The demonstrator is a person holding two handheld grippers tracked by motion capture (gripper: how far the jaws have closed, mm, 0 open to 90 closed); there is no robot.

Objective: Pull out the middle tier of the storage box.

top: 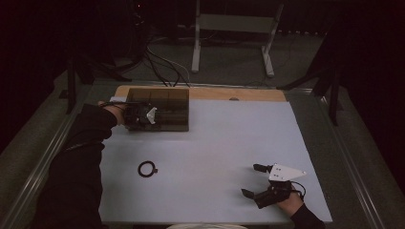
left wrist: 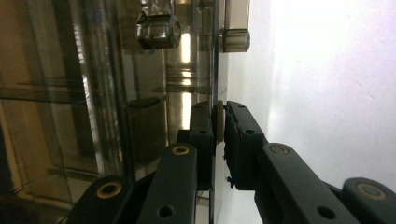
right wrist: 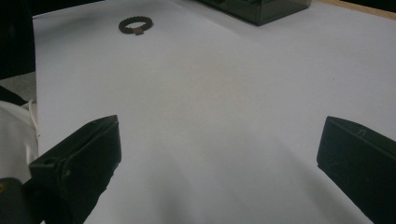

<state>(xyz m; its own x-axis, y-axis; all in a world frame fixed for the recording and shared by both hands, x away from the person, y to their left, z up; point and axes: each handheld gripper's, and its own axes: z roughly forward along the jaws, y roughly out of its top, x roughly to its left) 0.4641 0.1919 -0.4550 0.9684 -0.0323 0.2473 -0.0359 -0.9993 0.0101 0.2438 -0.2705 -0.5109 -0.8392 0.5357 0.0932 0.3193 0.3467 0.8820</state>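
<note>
In the high view, the left claw (top: 143, 116) is seen at the near left corner of a smoky see-through box (top: 165, 109) at the far left of the white table (top: 215, 143). A dark ring (top: 147, 169) lies well apart on the near side of that claw, and the right claw (top: 255, 180) rests open, far off near the front edge.

In the left gripper view, the left claw (left wrist: 218, 135) is clenched on a thin clear wall of the box (left wrist: 215, 70); the wall runs straight away between the jaws. The box is judged stiff, light, smooth and slippery, perhaps brittle, so a thin edge like this one is best taken squarely.

In the right gripper view, the right claw (right wrist: 219, 154) is spread wide over bare table (right wrist: 210, 116), with the ring (right wrist: 135, 25) well ahead to its left.
</note>
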